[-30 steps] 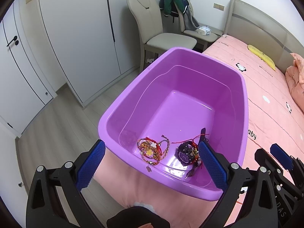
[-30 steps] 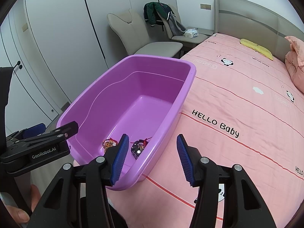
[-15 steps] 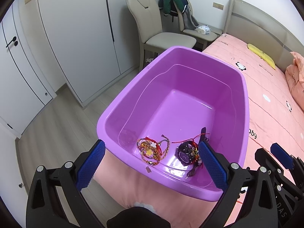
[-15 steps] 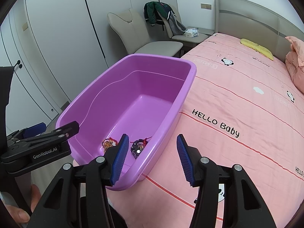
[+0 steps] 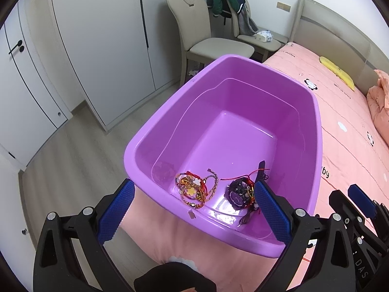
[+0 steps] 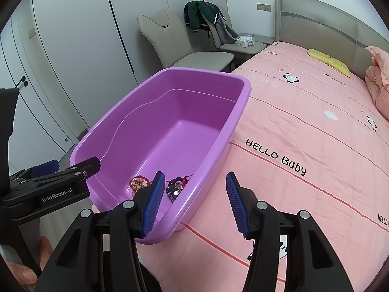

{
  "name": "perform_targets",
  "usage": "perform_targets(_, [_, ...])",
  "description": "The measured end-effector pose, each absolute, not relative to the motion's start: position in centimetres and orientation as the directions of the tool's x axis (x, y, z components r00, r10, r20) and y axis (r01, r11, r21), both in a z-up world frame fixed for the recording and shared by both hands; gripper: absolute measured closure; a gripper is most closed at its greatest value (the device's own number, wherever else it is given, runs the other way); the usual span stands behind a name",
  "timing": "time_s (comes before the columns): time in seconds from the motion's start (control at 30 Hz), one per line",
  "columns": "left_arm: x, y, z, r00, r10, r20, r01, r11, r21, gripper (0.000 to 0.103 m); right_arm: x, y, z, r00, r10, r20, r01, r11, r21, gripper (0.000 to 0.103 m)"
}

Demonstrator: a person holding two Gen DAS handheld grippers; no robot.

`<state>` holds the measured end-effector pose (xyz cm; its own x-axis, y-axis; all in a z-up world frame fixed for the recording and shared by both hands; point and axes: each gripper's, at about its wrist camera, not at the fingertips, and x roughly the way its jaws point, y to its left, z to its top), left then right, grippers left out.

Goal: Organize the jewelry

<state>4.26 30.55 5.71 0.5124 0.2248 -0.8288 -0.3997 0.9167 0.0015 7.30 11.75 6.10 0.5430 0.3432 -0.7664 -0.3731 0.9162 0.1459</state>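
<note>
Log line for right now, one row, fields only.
left hand-held gripper: open, empty | right hand-held gripper: open, empty | bracelets, watch: in tub | tub: on bed

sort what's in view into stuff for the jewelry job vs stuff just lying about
For the job:
- purple tub
- tangle of bracelets
- dark watch

Just lying about:
- green jacket on a chair
- tissue pack
- yellow pillow
- pink bedspread
</note>
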Motion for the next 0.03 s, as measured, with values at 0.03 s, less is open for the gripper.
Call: perform_targets(0.03, [4.27,30.56,5.68,0.512,0.225,-0.829,-0.399,0.917,0.002,0.006,7.30,11.73,6.00,0.542,0.344,-0.767,-0.374,0.916,0.146,0.053])
